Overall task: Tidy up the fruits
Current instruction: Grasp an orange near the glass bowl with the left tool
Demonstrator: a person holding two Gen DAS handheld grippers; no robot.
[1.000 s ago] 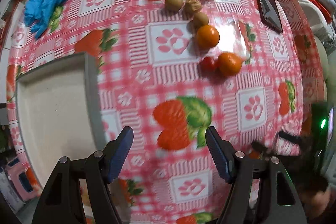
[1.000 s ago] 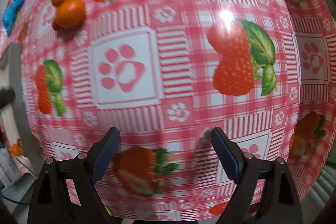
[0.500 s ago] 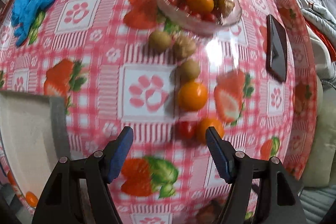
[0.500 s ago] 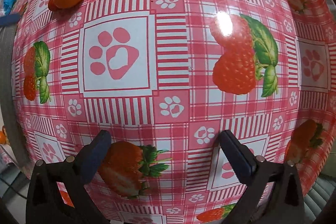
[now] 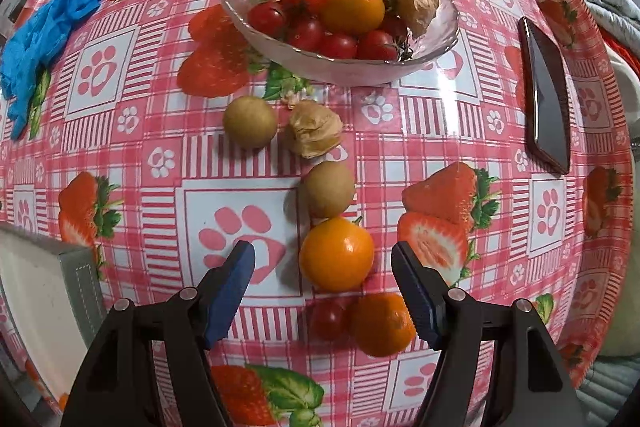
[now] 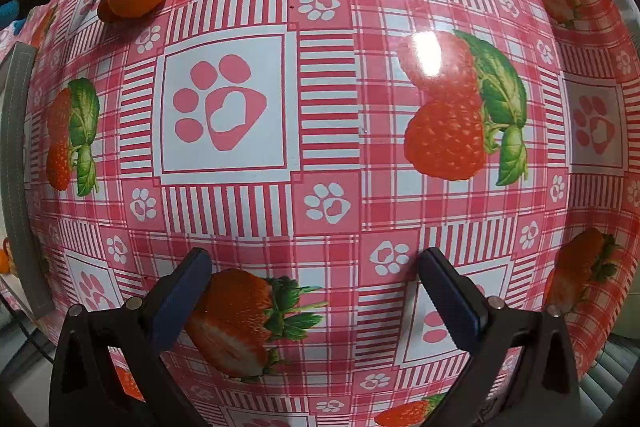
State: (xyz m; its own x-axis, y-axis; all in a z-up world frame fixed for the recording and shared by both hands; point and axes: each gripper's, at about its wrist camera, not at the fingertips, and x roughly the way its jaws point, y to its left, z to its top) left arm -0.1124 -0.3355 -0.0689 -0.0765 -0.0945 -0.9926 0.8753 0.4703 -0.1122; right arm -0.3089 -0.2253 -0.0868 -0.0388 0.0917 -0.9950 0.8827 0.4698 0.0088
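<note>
Left tongs (image 5: 322, 291) open, empty, straddling round glossy orange citrus fruit (image 5: 336, 254) mid-table, below clear glass fruit bowl (image 5: 436, 57). Fruit — light, smooth, likely to roll; grip across widest middle, gently. Right tongs (image 6: 316, 291) wide open over bare table (image 6: 320, 99) — jaws just opened, nothing between.

A pink checked cloth (image 5: 420, 155) printed with strawberries and paw prints covers the tabletop. A crumpled blue glove (image 5: 44, 35) lies near its far left edge. A dark phone (image 5: 546, 95) lies flat toward the right edge. At the left, a grey-rimmed white surface (image 5: 36, 291), perhaps a tray, touches the cloth.
</note>
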